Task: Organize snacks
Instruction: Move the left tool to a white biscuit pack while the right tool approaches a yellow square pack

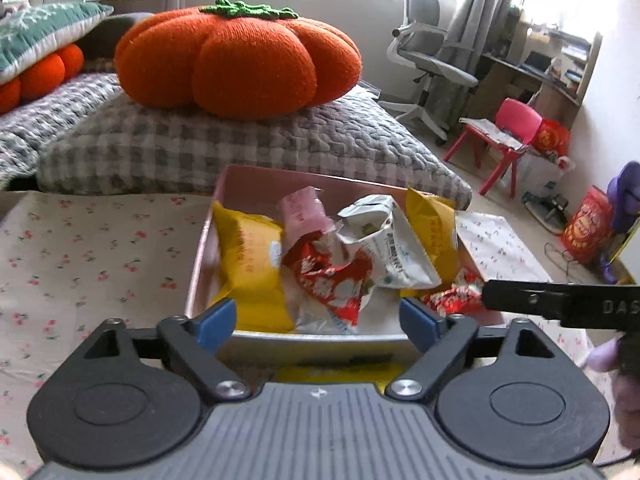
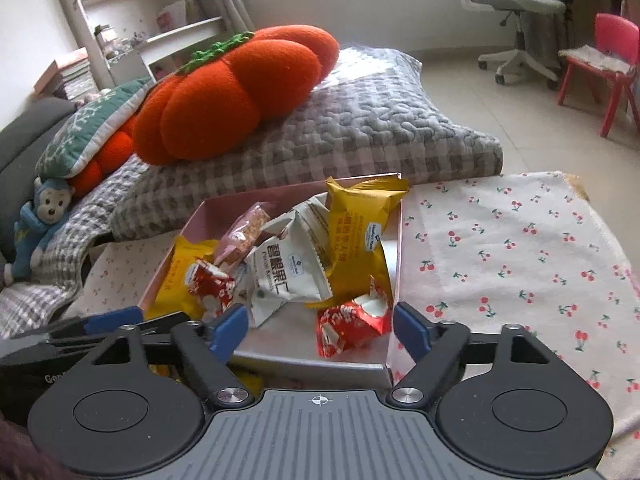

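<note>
A pink box (image 1: 200, 264) (image 2: 394, 264) stands on a cherry-print cloth and holds several snack packets: yellow packets (image 1: 252, 268) (image 2: 356, 232), a white nut packet (image 1: 396, 252) (image 2: 286, 272), red packets (image 1: 332, 280) (image 2: 352, 324) and a pink one (image 1: 304, 208) (image 2: 244, 232). My left gripper (image 1: 318, 320) is open and empty at the box's near wall. My right gripper (image 2: 320, 328) is open and empty over the box's near right corner, with the red packet lying between its fingers untouched. The right gripper's side shows at the right of the left wrist view (image 1: 560, 300).
The cherry-print cloth (image 2: 520, 260) (image 1: 80, 264) covers the table on both sides of the box. Behind it lies a grey checked cushion (image 1: 240, 148) with an orange pumpkin pillow (image 1: 240, 60) on top. A red child's chair (image 1: 508, 132) and an office chair (image 1: 432, 56) stand on the floor.
</note>
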